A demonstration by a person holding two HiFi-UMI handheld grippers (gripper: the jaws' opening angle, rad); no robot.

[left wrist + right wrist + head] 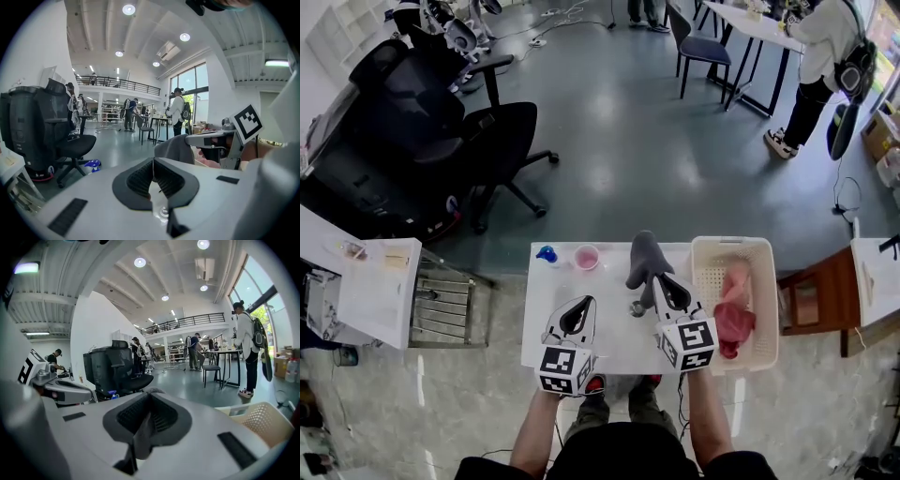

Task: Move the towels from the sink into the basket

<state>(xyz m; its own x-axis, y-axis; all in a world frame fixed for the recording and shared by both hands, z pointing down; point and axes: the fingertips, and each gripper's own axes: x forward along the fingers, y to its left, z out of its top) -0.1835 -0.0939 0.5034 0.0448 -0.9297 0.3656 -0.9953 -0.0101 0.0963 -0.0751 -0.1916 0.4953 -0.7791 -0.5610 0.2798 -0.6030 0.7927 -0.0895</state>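
My right gripper [659,280] is shut on a grey towel [645,257], which hangs bunched above the white sink top [605,292], near its back edge. In the right gripper view a fold of the grey towel [143,437] is pinched between the jaws of my right gripper [149,401]. The cream basket [764,281] stands just right of the sink top, with a red towel [733,317] inside. My left gripper [584,302] hovers over the sink top's front left. In the left gripper view my left gripper [153,161] has its pads together with nothing between them.
A blue object [547,254] and a pink cup [587,257] sit at the sink top's back edge. A wooden chair [816,295] stands right of the basket. To the left are a white desk [375,291] and a black office chair [459,131]. A person [820,56] stands far right.
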